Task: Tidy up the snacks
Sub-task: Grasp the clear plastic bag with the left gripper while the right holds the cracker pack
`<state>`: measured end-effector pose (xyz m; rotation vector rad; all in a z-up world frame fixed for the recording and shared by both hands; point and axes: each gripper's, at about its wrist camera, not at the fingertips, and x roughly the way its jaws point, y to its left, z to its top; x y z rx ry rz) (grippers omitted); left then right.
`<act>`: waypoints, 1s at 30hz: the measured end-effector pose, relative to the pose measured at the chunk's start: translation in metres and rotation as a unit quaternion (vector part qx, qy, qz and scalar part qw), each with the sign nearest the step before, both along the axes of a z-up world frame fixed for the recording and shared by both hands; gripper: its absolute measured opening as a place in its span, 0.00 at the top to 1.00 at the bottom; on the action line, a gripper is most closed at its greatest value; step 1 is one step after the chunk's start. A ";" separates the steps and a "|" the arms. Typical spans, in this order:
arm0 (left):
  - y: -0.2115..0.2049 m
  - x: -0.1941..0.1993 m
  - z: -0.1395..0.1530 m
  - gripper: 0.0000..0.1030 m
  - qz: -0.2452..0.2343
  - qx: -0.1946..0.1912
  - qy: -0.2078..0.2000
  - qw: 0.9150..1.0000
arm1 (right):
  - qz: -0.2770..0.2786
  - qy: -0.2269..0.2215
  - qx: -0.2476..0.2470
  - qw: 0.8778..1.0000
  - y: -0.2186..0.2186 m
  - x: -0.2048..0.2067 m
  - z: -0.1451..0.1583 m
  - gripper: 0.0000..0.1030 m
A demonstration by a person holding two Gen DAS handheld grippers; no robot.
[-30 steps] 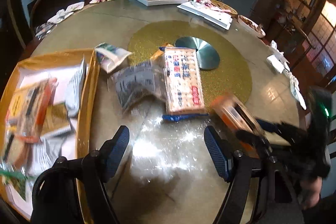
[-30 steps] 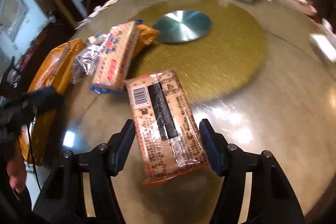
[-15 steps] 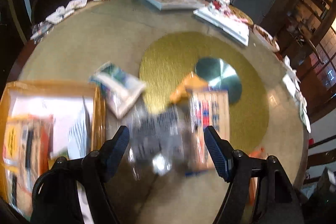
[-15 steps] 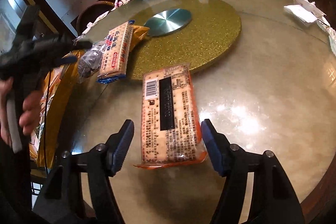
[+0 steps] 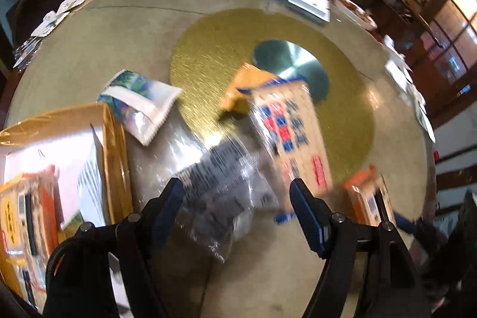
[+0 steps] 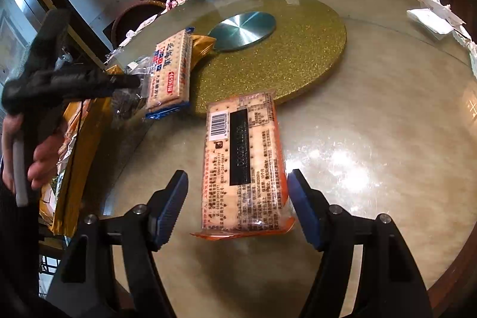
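The left gripper [image 5: 237, 216] is seen at six o'clock with its jaws spread wide over a clear crinkled packet [image 5: 220, 198], no pad pressed on it. A blue-and-red cracker pack [image 5: 290, 139], blurred, is laid just beside it toward one o'clock. A yellow tray [image 5: 114, 145] of snacks is placed at nine o'clock on the round table [image 5: 119, 35].

Home dining room: round table [image 6: 372, 115] with gold turntable [image 6: 298, 55].
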<state>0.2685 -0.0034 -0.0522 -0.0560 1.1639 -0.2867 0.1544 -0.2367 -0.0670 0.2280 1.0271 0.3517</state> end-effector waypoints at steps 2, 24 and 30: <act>-0.004 -0.007 0.001 0.28 -0.012 0.000 0.005 1.000 | 0.000 -0.001 0.003 1.000 0.000 -0.002 0.000 0.32; -0.035 -0.043 0.007 0.28 -0.065 0.017 0.002 0.998 | -0.003 0.001 0.021 1.000 -0.004 -0.004 0.000 0.29; -0.039 -0.066 0.007 0.28 -0.085 -0.015 0.019 0.996 | -0.001 -0.002 0.020 1.000 -0.003 -0.005 0.000 0.28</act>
